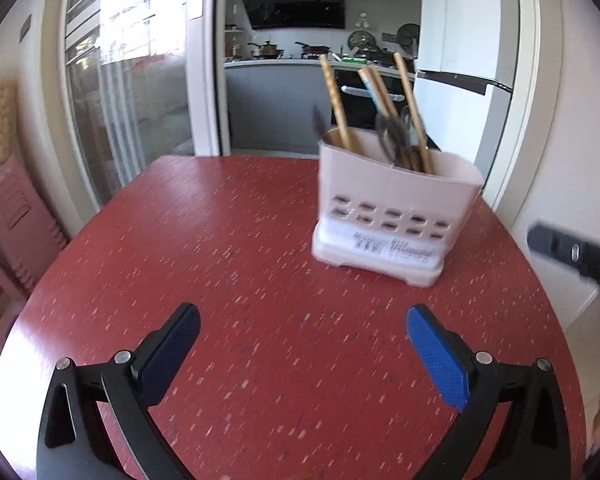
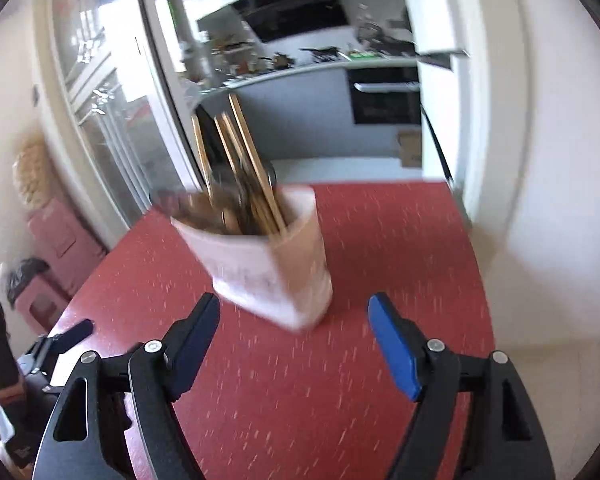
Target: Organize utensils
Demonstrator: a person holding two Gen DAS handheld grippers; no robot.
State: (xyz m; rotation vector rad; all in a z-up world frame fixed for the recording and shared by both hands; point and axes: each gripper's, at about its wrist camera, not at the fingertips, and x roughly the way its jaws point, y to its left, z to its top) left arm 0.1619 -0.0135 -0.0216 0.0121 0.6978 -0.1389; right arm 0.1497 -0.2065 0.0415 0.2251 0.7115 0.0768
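Nearest to you, your left gripper (image 1: 303,330) hangs over the bare red bench (image 1: 220,280) with its jaws spread wide and nothing between them. Your right gripper (image 2: 294,320) is likewise wide apart and empty, its blue pads (image 2: 396,354) standing clear of everything; it shows blurred at the right edge of the left view, off the bench's right side. With neither gripper carrying anything, you look free to pull back or reach for another piece, though no loose utensil shows on the bench in either view.

Further out, toward the far right part of the bench, stands the pale pink utensil holder (image 1: 392,216), upright on its base, its slotted wall and label facing you. From the right view it sits just ahead of the open jaws, not touched by them.

Inside it, the wooden chopsticks (image 1: 340,108) lean against the rim, tips down, beside dark-handled utensils (image 1: 394,136) too blurred to name. They stand upright so that the handles stay easy to grab.

Beyond the bench's far edge lies the kitchen doorway.
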